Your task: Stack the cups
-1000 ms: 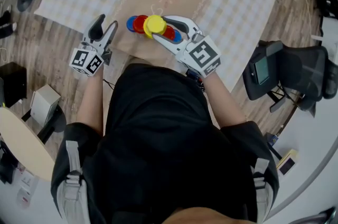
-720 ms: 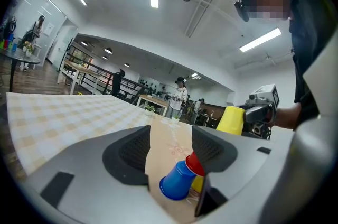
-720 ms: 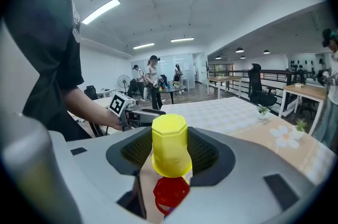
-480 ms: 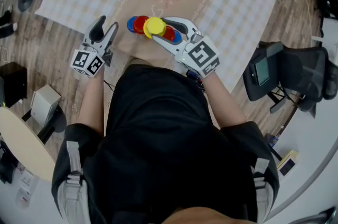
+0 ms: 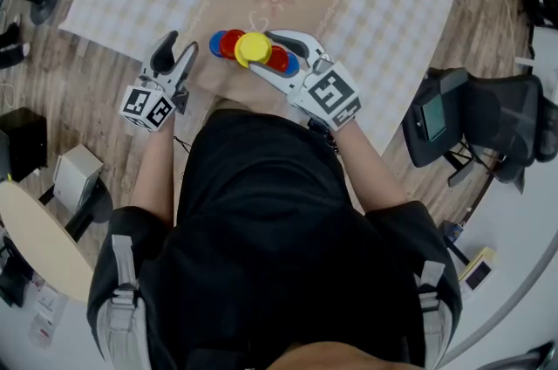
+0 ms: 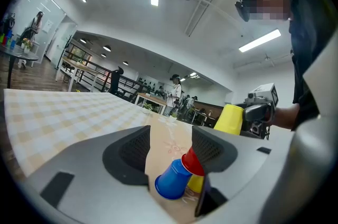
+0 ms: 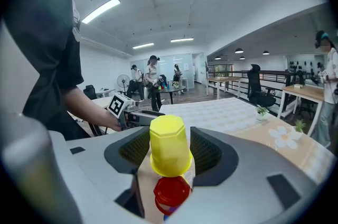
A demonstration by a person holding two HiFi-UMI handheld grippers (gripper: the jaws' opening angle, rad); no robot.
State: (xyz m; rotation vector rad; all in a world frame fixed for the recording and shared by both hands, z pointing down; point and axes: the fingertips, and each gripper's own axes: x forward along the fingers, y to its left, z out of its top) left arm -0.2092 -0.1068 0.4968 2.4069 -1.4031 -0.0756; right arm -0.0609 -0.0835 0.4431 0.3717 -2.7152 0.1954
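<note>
The right gripper (image 5: 262, 51) is opening its jaws around the upside-down yellow cup (image 7: 169, 145), which is sitting right over the red cup (image 7: 171, 191). It should be letting go slowly and pulling straight back, so nothing is tipping. The left gripper (image 5: 174, 53) is waiting wide open and empty.

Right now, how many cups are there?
6: yellow cup in the opening right tongs; blue cup, red cup to its left; second red, second blue to its right; second yellow lower down. More may hide.
</note>
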